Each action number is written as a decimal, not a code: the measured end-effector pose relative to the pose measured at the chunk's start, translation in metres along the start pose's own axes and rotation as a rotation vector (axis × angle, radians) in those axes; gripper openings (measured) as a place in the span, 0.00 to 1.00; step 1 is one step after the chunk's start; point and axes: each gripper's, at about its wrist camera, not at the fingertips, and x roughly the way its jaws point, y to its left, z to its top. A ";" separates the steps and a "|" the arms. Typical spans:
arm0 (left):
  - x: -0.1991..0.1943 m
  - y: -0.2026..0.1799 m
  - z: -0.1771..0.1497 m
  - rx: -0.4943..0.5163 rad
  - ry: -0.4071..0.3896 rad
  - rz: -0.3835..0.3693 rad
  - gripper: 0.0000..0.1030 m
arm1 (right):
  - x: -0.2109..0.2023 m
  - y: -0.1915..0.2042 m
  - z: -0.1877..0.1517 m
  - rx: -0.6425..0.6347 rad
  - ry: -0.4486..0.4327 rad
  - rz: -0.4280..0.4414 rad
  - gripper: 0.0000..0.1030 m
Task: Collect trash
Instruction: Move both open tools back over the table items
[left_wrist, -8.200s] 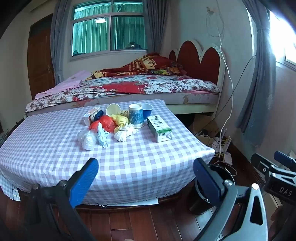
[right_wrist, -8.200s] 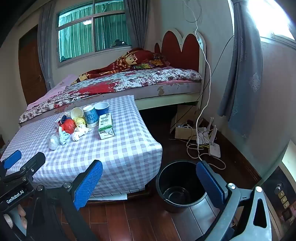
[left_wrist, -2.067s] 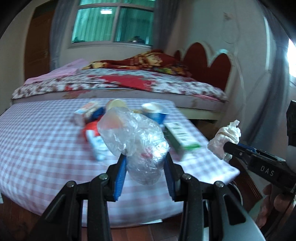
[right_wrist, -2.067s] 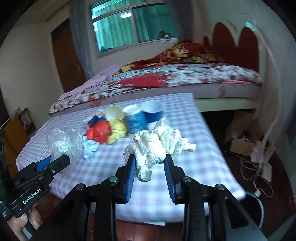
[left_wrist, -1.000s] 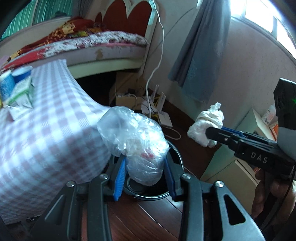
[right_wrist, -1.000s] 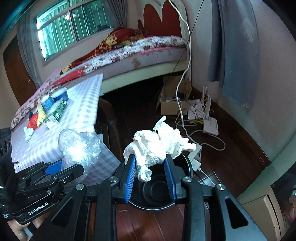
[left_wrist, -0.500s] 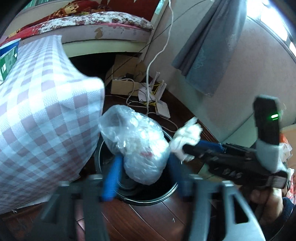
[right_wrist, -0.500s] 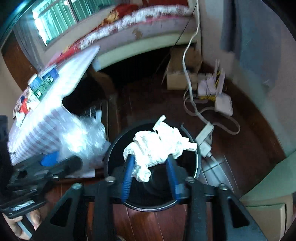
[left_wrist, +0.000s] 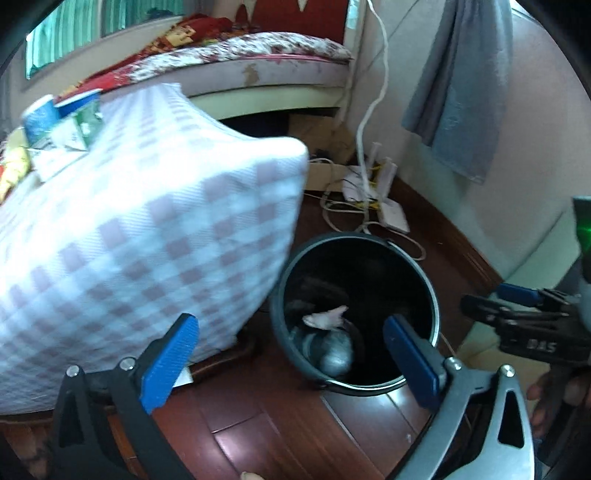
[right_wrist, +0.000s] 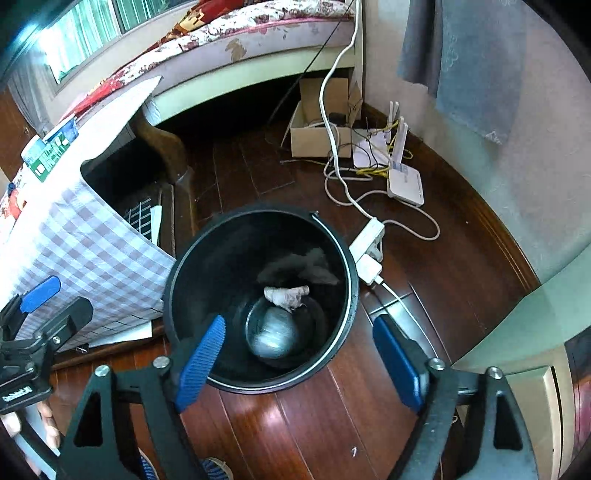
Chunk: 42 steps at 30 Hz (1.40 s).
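A black trash bin (left_wrist: 430, 295) (right_wrist: 343, 266) stands on the wood floor beside the checkered table. Inside it lie a crumpled white tissue (left_wrist: 325, 317) (right_wrist: 286, 295) and a clear plastic bag (left_wrist: 334, 354) (right_wrist: 273, 334). My left gripper (left_wrist: 291, 354) is open and empty just above the bin's near rim. My right gripper (right_wrist: 299, 354) is open and empty over the bin's near side. More trash, a green carton (left_wrist: 83, 129) (right_wrist: 50, 157) and cups (left_wrist: 40, 114), stays on the table at the far left.
The checkered tablecloth (left_wrist: 140, 229) (right_wrist: 81, 243) hangs close left of the bin. Cables, a power strip (right_wrist: 365, 247), a router (right_wrist: 404, 181) and a cardboard box (right_wrist: 317, 125) lie on the floor behind the bin. The bed (left_wrist: 266, 62) is beyond.
Both grippers have opened. The plastic bag and the tissue have dropped from them into the bin.
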 end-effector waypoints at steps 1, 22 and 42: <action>-0.001 0.003 0.001 -0.006 -0.005 0.010 0.99 | -0.002 0.003 0.000 -0.002 -0.006 0.000 0.85; -0.054 0.050 0.009 -0.070 -0.087 0.115 0.99 | -0.055 0.088 0.007 -0.131 -0.103 0.002 0.94; -0.120 0.166 0.005 -0.216 -0.207 0.300 0.99 | -0.069 0.216 0.033 -0.284 -0.151 0.115 0.97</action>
